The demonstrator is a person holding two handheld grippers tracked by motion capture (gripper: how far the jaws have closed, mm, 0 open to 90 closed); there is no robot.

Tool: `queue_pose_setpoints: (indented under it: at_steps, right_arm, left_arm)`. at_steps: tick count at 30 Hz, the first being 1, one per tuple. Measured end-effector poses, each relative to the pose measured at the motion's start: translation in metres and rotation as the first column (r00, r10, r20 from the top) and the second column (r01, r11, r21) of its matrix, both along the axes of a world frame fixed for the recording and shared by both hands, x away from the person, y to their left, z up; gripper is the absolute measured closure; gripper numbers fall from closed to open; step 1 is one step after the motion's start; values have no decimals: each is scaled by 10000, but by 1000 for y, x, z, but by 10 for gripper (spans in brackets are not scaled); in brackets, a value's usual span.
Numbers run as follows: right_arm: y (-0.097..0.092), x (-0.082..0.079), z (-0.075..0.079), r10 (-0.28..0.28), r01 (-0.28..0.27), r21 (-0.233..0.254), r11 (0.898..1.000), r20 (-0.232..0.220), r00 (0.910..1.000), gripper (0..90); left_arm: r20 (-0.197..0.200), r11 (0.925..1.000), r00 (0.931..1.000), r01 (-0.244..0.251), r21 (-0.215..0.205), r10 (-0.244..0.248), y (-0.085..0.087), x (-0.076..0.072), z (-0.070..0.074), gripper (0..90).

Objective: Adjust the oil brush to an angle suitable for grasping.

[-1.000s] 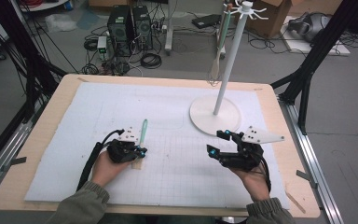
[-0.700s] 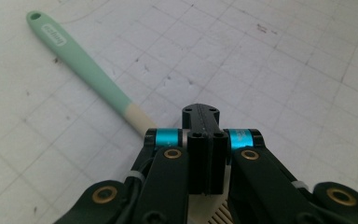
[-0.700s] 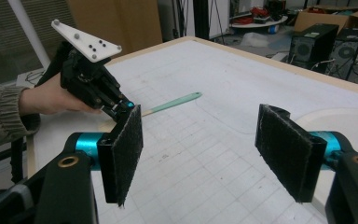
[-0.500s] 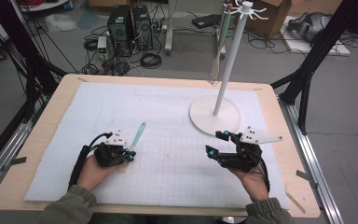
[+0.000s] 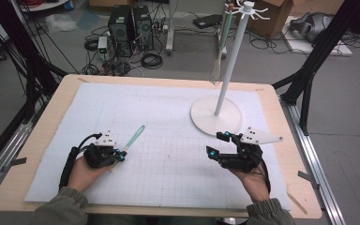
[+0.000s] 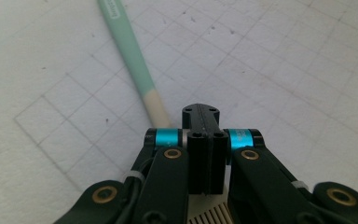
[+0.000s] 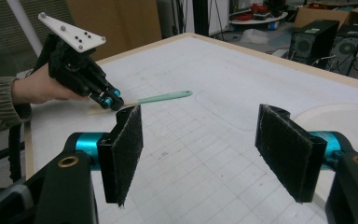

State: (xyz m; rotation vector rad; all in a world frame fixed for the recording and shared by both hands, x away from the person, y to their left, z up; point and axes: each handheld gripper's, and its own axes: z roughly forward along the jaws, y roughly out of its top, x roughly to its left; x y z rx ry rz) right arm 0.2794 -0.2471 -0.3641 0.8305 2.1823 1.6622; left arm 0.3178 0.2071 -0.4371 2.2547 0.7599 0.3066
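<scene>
A utensil with a mint-green handle (image 5: 134,137) lies on the white gridded mat (image 5: 168,112), slanting up to the right. In the left gripper view its handle (image 6: 128,46) turns cream and passes under the left side of my left gripper (image 6: 200,115), whose jaws are pressed together with nothing between them. A slotted cream part shows beneath that gripper. From above, the left gripper (image 5: 120,153) sits at the utensil's lower end. My right gripper (image 5: 217,144) hovers near the stand's base, its pads (image 7: 126,149) wide apart and empty.
A white stand with a round base (image 5: 215,117), a tall pole (image 5: 232,61) and hooks on top is at the back right of the mat. A second green-handled utensil (image 5: 222,42) hangs from it. The wooden table edge (image 5: 168,79) rims the mat.
My left hand has shifted left, and the utensil's lower end went with it, so the handle now slants right instead of pointing straight away. The right hand has stayed put.
</scene>
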Motion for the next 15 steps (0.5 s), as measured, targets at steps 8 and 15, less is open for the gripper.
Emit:
queue_pose_setpoints:
  at_steps: [8,15]
  right_arm:
    - [0,0,-1,8,-8,-6,10000,-17,10000,316]
    - [2,1,-3,27,-28,-92,10000,-122,9999,315]
  left_arm:
    - [41,9996,9996,-277,-11,277,13,2,0,895]
    - [70,9986,9986,-533,-49,533,23,4,-1,895]
